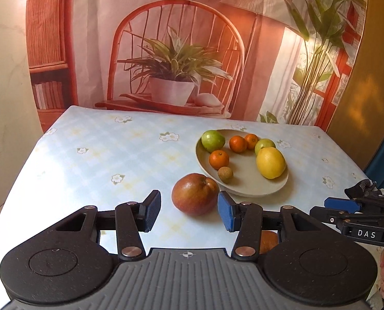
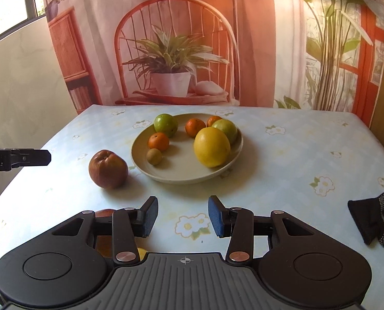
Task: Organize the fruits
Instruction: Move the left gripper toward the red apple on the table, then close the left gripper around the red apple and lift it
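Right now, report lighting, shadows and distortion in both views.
Left wrist view: sunlight washes out the tablecloth at left; table edge bows from fisheye. Right wrist view: the red apple and plate cast soft shadows toward the camera; backdrop glows warm and curves at the frame edges.

You are facing a printed backdrop (image 2: 192,38) hanging at twelve o'clock, while a black dotted glove (image 2: 377,218) is lying on the floral tablecloth (image 2: 282,168) at three o'clock.
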